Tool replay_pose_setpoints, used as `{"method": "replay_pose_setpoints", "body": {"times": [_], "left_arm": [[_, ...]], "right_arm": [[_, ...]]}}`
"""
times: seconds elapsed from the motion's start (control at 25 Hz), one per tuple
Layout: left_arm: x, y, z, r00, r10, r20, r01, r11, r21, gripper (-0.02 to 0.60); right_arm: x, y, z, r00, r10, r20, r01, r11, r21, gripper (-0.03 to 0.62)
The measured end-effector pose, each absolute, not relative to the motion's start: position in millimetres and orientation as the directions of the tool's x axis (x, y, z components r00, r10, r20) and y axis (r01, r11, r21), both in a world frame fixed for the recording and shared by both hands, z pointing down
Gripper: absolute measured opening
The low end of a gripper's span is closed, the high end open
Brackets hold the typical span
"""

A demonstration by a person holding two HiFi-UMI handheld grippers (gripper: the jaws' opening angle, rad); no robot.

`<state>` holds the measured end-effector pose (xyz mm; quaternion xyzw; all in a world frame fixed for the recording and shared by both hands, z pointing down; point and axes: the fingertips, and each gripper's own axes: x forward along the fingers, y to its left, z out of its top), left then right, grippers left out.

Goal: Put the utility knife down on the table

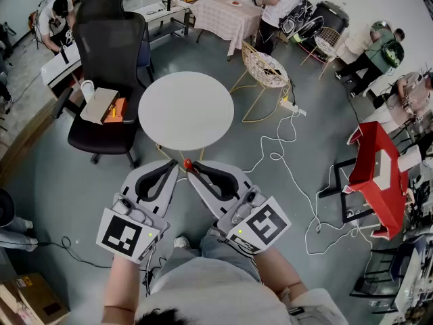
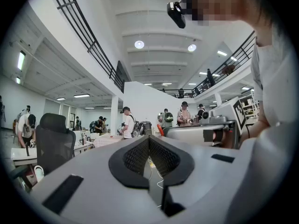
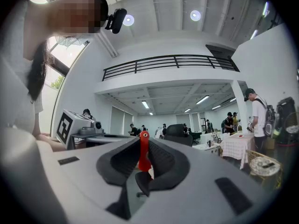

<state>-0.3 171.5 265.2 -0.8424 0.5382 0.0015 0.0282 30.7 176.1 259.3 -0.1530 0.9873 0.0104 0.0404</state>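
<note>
A red utility knife (image 1: pixel 188 163) is clamped upright between the jaw tips of my right gripper (image 1: pixel 191 166). In the right gripper view the knife (image 3: pixel 143 154) stands between the black pads, its round end on top, and the right gripper (image 3: pixel 144 141) is shut on it. My left gripper (image 1: pixel 176 164) hangs beside it, tip to tip, shut with nothing held; its pads (image 2: pixel 140 155) meet at the tip of the left gripper (image 2: pixel 149 138). Both grippers hover near my body, short of the round white table (image 1: pixel 186 110). The table top is bare.
A black office chair (image 1: pixel 108 53) with a box and an orange item on its seat stands left of the table. A wire basket chair (image 1: pixel 264 66) stands to its right. White cables (image 1: pixel 291 161) run across the floor toward a red stand (image 1: pixel 375 175). People work at the far tables.
</note>
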Motion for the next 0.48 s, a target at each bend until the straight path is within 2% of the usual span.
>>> {"method": "replay_pose_setpoints", "body": {"times": [0.48], "left_arm": [[-5.9, 183.6, 265.7, 0.446, -0.894, -0.039, -0.895, -0.445, -0.034, 0.009]], "right_arm": [[24.7, 187.7, 258.6, -0.942, -0.326, -0.076, -0.328, 0.944, 0.021, 0.060]]}}
